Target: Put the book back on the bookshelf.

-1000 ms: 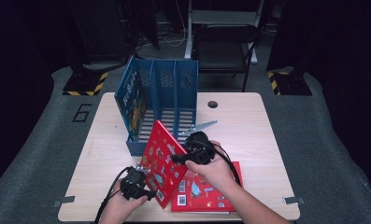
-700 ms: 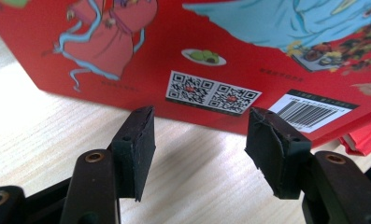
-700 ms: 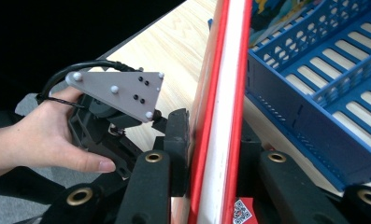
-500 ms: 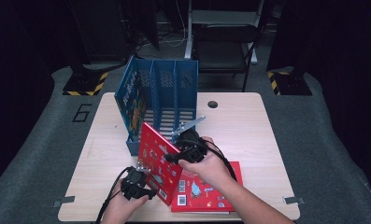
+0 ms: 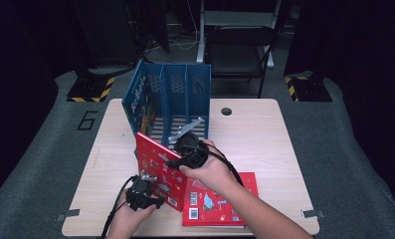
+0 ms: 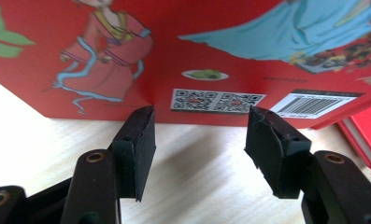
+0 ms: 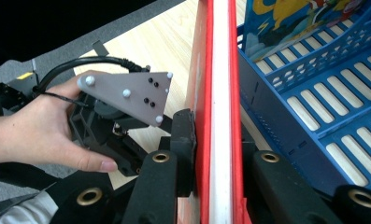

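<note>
In the high view the left gripper [image 5: 144, 193] sits near the table's [image 5: 264, 134] front edge, at about seven o'clock from the upright red book [image 5: 157, 167]. Its own camera shows its jaws spread apart with nothing between them, aimed at the book's back cover [image 6: 211, 60], whose lower edge rests on the wood just beyond the pads [image 6: 139, 140]. The hand holding it lies low, forearm coming in from the bottom of the high view.

The book stands on its lower edge, tilted, its long axis running from seven o'clock toward one o'clock. The blue file rack [image 5: 177, 97] lies at about twelve o'clock from it, just beyond its upper end.

The right gripper [image 5: 189, 152] clamps the book at its top edge; in the right gripper view the jaws press the red covers on either side of the white page block [image 7: 219, 116], with the rack's slotted floor [image 7: 314, 116] close beside the book. The right hand arches over the book from five o'clock and is the nearer one to the rack, so I judge it will steer the book in. A second red book [image 5: 220, 201] lies flat at four o'clock.
</note>
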Available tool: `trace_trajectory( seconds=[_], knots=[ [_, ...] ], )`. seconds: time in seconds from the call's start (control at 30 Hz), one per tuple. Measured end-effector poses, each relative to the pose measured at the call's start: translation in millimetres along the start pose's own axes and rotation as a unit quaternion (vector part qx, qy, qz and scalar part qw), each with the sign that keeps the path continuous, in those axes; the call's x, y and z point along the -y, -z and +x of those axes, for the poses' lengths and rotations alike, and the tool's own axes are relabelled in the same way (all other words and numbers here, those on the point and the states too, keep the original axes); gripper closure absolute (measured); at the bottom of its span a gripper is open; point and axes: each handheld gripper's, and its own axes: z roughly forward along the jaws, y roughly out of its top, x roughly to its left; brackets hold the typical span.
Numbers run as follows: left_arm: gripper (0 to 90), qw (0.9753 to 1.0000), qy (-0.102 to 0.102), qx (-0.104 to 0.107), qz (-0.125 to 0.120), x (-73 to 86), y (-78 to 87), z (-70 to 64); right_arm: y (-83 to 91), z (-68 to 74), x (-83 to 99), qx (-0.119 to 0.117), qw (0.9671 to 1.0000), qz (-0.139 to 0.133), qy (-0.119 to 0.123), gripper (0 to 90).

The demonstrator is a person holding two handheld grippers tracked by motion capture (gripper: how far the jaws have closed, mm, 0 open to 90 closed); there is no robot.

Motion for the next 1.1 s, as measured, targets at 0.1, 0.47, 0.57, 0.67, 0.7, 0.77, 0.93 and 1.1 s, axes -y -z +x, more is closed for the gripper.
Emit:
trace_trajectory(
  seconds=[0.1,0.47,0.57,0.67,0.7,0.77,0.93,1.1],
  knots=[
    [42.6,1.0000,0.004,-0.001,-0.007,-0.8,1.9,5.5,-0.8,-0.8,-3.4,0.000,1.0000,0.009,0.004,77.6],
    [42.6,0.9999,0.009,-0.004,-0.011,-1.3,4.4,10.0,-4.2,1.7,-11.5,0.008,0.9993,0.024,0.027,77.4],
    [42.6,0.9999,0.004,-0.006,-0.013,-1.5,5.8,11.2,-4.0,2.8,-12.4,0.008,0.9992,0.029,0.025,77.4],
    [42.6,0.9999,0.005,-0.004,-0.015,-1.6,6.9,11.8,-3.9,3.0,-13.2,0.008,0.9992,0.034,0.022,77.4],
    [42.6,0.9999,0.003,-0.003,-0.015,-1.6,6.9,12.4,-4.0,3.1,-13.4,0.008,0.9992,0.034,0.021,77.4],
    [42.6,0.9999,0.000,-0.003,-0.014,-1.6,7.1,13.1,-4.5,4.1,-13.6,0.012,0.9992,0.033,0.020,77.4],
    [42.6,0.9999,0.000,-0.003,-0.014,-1.5,7.1,13.3,-7.6,6.5,-15.5,0.018,0.9986,0.041,0.029,76.1],
    [42.6,0.9999,0.002,-0.004,-0.014,-1.0,7.2,12.9,-16.8,8.9,-16.1,0.017,0.9980,0.052,0.032,75.9]
  ],
)
